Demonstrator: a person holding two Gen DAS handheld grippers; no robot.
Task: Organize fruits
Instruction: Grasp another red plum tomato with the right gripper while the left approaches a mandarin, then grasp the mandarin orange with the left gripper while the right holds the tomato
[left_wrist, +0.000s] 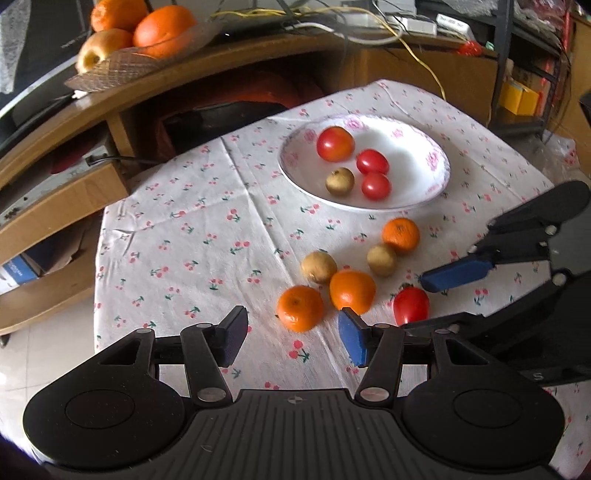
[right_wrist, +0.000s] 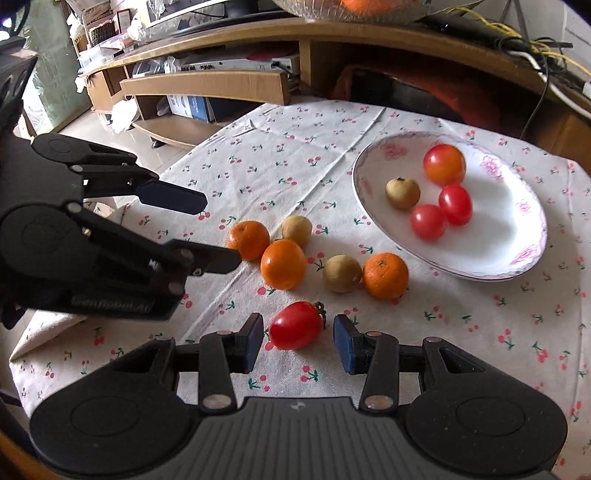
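Right gripper wide open, pads bracketing glossy oblong tomato – no contact. Left gripper wide open, empty, near dimpled round mandarin on cherry-print cloth.

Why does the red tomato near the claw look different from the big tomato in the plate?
The tomato on the cloth is long, all red, and lies between the open right claw fingers. The big tomato in the plate is round and reddish-orange, with no claw near. Both are smooth and shiny.
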